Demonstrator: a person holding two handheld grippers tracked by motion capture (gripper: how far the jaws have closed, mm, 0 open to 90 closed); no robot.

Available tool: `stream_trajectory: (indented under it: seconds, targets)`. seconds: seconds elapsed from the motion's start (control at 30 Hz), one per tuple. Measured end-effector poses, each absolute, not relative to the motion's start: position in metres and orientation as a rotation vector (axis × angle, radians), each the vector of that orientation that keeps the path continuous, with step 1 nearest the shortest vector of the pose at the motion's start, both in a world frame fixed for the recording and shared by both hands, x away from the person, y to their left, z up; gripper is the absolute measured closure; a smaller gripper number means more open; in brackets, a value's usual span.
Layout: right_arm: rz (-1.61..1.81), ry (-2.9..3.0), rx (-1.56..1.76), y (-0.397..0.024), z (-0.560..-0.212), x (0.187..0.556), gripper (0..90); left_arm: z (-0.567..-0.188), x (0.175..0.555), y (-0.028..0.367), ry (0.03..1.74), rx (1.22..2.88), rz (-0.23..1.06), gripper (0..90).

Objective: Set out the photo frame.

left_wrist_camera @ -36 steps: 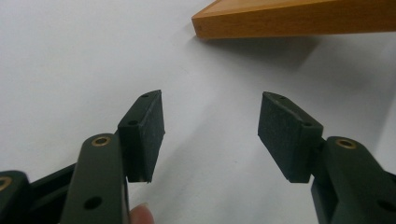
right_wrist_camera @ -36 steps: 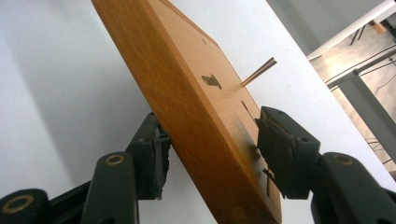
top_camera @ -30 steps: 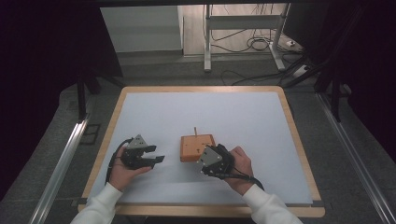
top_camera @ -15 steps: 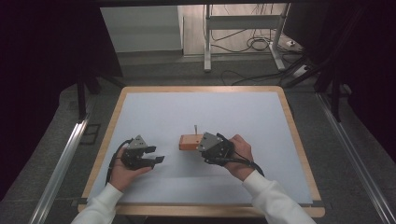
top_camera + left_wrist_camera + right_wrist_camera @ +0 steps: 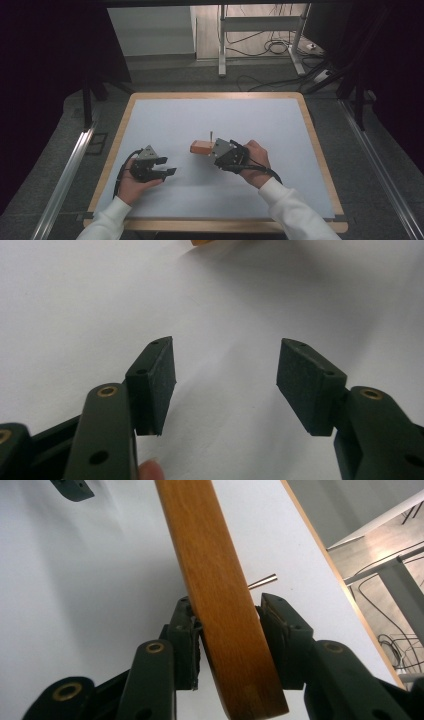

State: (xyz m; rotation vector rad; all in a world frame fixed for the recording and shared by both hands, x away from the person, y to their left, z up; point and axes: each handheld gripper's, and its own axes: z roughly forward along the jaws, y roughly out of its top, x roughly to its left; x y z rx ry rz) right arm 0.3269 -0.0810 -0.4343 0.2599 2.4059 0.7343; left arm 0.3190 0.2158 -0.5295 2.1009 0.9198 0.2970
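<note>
Flat orange-brown wooden block point(image 5: 200, 147) with a thin metal pin point(image 5: 211, 136) standing up from it, near the middle of the bench point(image 5: 150, 115), slightly toward the person's side. In the right gripper view, block point(image 5: 220, 605) turned on edge and clamped across its thickness between the two black jaws of the right hand-held gripper point(image 5: 227, 630), pads pressed against both broad faces; pin tip point(image 5: 263, 581) poking out beyond the far face. Seen from above, right hand-held gripper point(image 5: 220, 150) pointing left, block sticking out from its jaws, right hand point(image 5: 255, 162) wrapped around the body behind, white sleeve point(image 5: 295, 210) running to the lower edge.

Well apart to the left, left hand-held gripper point(image 5: 167, 171) resting low over the bench surface, pointing right toward the block, held by the left hand point(image 5: 131, 180), black cable point(image 5: 120, 172) looping behind it. In the left gripper view, jaws of the left hand-held gripper point(image 5: 225, 377) spread wide with only bare white surface between the pads point(image 5: 160, 380); a sliver of the orange block point(image 5: 210, 242) at the top edge; a fingertip point(image 5: 150, 471) at the bottom.

Bench top white with a light wooden border, dark grey floor point(image 5: 60, 150) around it, metal rails point(image 5: 70, 170) along both sides, loose cables point(image 5: 270, 47) on the floor beyond the far edge.
</note>
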Motion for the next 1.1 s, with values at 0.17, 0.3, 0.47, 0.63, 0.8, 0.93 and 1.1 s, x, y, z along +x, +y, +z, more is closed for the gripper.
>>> stream_trajectory:
  seconds: [0.17, 0.3, 0.47, 0.63, 0.8, 0.93, 1.1]
  targets:
    - [0.727, 2.415, 0.247, -0.081, -0.432, 0.329, 62.4, -0.530, 0.319, 0.215, 0.922, 2.100, 0.293, 39.8]
    - [0.702, 2.423, 0.211, -0.077, -0.429, 0.332, 64.5, -0.530, 0.319, 0.216, 0.921, 2.101, 0.291, 40.0]
    - [0.692, 2.419, 0.213, -0.074, -0.424, 0.337, 66.9, -0.530, 0.320, 0.216, 0.923, 2.102, 0.289, 40.1]
    - [0.697, 2.414, 0.200, -0.071, -0.420, 0.337, 68.6, -0.531, 0.320, 0.217, 0.924, 2.103, 0.286, 40.2]
    - [0.712, 2.423, 0.203, -0.071, -0.416, 0.337, 69.0, -0.531, 0.320, 0.217, 0.926, 2.099, 0.286, 40.4]
    - [0.723, 2.432, 0.203, -0.071, -0.413, 0.337, 69.1, -0.530, 0.319, 0.218, 0.926, 2.097, 0.289, 40.6]
    - [0.765, 2.449, 0.194, -0.071, -0.408, 0.334, 69.1, -0.530, 0.320, 0.219, 0.928, 2.094, 0.291, 40.9]
